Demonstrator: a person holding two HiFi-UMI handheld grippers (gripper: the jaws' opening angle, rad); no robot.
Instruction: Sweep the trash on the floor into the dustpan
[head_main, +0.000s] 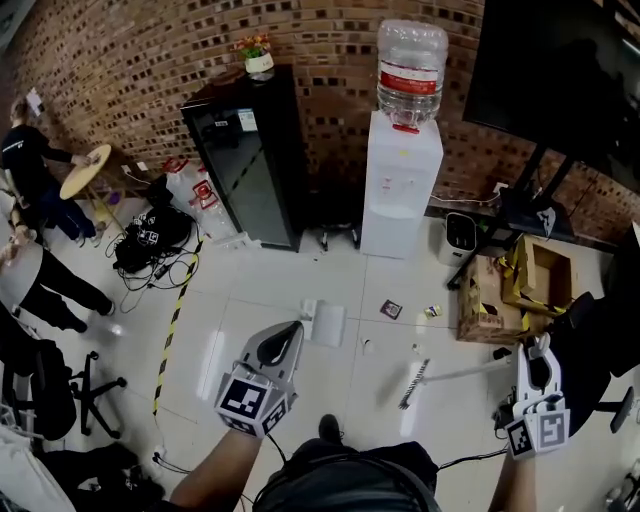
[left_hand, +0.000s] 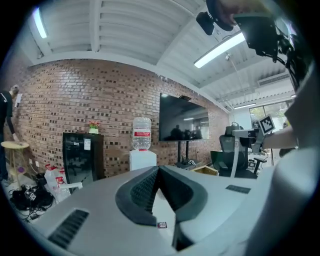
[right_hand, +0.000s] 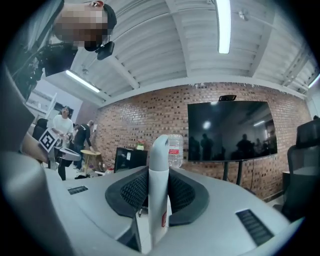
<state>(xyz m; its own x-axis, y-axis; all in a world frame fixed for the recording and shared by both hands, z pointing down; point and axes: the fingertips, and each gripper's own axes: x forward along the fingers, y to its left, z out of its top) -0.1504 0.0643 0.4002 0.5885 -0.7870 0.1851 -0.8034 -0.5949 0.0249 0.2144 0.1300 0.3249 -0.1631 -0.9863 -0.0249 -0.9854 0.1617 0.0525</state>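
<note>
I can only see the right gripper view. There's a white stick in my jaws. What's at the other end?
Observer: A brush. The right gripper holds a broom, and its brush is down at the floor, to that gripper's left.
Operator: Where's the trash?
Observer: Small bits of trash lie just beyond the brush, in front of the cooler.
Operator: And the dustpan?
Observer: The dustpan lies on the floor left of the trash, just ahead of the left gripper.
</note>
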